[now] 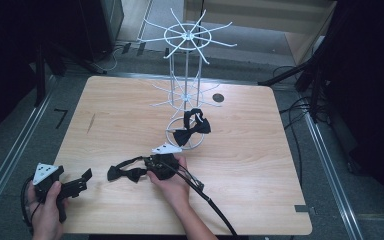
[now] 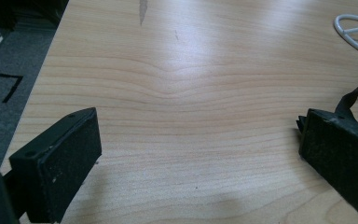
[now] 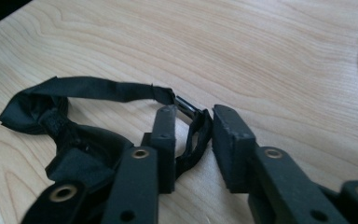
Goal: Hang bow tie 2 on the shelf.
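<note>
A black bow tie (image 1: 126,173) lies flat on the wooden table (image 1: 240,165), its thin strap looped toward my right gripper (image 1: 148,164). In the right gripper view the strap (image 3: 193,142) and its small clasp lie in the gap of my right gripper (image 3: 195,114); the jaws stand a little apart and do not pinch it. The bow (image 3: 37,112) lies to the left of the jaws. My left gripper (image 1: 82,182) rests near the table's front left corner, open and empty (image 2: 198,126). A second black bow tie (image 1: 192,127) hangs low on the white wire rack (image 1: 186,37).
The white wire rack stands at the back centre, with spoke arms at two levels and a ring base (image 1: 172,140). A small dark hole (image 1: 218,97) sits in the tabletop behind it. A cable (image 1: 215,207) trails from my right gripper toward the front edge.
</note>
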Demonstrator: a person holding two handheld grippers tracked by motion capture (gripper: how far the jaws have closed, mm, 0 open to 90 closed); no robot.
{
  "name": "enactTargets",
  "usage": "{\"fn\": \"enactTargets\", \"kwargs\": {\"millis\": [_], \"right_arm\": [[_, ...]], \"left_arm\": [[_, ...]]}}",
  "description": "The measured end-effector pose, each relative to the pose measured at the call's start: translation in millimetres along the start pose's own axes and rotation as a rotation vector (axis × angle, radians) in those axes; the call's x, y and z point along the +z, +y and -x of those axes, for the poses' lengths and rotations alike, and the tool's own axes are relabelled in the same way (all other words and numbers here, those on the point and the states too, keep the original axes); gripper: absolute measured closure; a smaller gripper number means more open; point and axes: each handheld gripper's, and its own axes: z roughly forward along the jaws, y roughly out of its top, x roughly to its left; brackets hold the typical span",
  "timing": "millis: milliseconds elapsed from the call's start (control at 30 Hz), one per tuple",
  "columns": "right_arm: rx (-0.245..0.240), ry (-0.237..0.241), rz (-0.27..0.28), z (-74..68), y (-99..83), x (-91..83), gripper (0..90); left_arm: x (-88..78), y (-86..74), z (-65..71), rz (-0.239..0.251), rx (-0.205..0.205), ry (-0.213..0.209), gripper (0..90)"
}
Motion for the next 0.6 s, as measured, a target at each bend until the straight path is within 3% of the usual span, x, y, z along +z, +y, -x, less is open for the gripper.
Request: {"fn": "enactTargets", "kwargs": {"millis": [233,433,600], "right_arm": [[-0.039,-0.011,-0.019,-1.7,-1.3,-1.0,88.9],[-0.063,-0.017,0.003,-4.3,-4.3,-5.4,90.0],[-0.092,-0.024,0.059,-6.8,-2.3,-15.1,90.0]], "left_arm": [[0.3,0.2,0.1,-0.004,0.004,-0.001,0.0],[0.9,0.6,0.1,-0.005,0.005,-0.005,0.0],[1.1,0.6,-0.1,-0.003,0.002,-0.007,0.0]]}}
